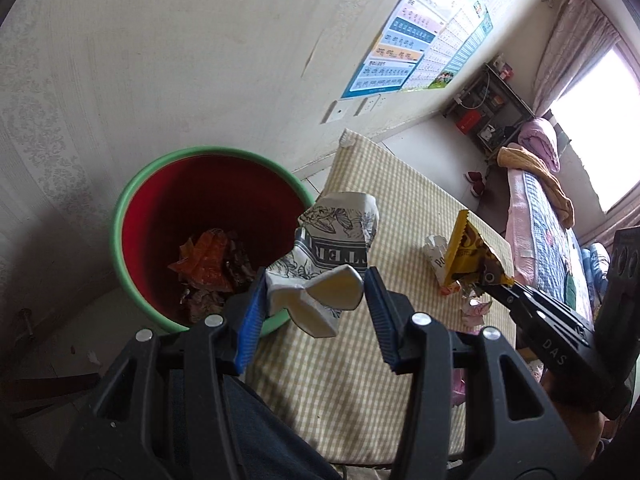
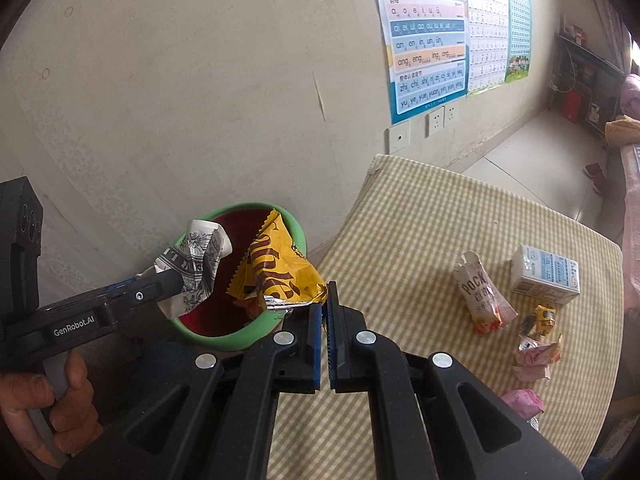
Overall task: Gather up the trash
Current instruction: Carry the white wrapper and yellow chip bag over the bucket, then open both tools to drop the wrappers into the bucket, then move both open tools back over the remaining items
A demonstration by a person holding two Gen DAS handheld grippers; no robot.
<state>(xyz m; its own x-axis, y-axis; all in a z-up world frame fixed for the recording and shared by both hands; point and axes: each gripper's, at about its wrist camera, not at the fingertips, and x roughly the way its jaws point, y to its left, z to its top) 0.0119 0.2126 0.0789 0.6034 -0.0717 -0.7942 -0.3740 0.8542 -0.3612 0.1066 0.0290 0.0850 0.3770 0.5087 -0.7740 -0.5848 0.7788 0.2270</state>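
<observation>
A red bin with a green rim (image 1: 132, 196) stands on the floor beside the checked table; it also shows in the right wrist view (image 2: 298, 232) and holds several wrappers (image 1: 208, 264). My left gripper (image 1: 316, 292) is wide open around a crumpled white printed carton (image 1: 332, 236) that hangs between its pads at the bin's near rim; the carton shows in the right wrist view too (image 2: 200, 256). My right gripper (image 2: 325, 300) is shut on a yellow snack wrapper (image 2: 280, 268), held over the bin's edge. The wrapper also shows in the left wrist view (image 1: 470, 252).
On the checked tablecloth (image 2: 420, 220) lie a torn Pocky box (image 2: 480, 296), a white milk carton (image 2: 546, 274), a small yellow wrapper (image 2: 540, 318) and pink wrappers (image 2: 534, 358). The wall stands close behind the bin. A bed (image 1: 540, 208) and shelf are at the far right.
</observation>
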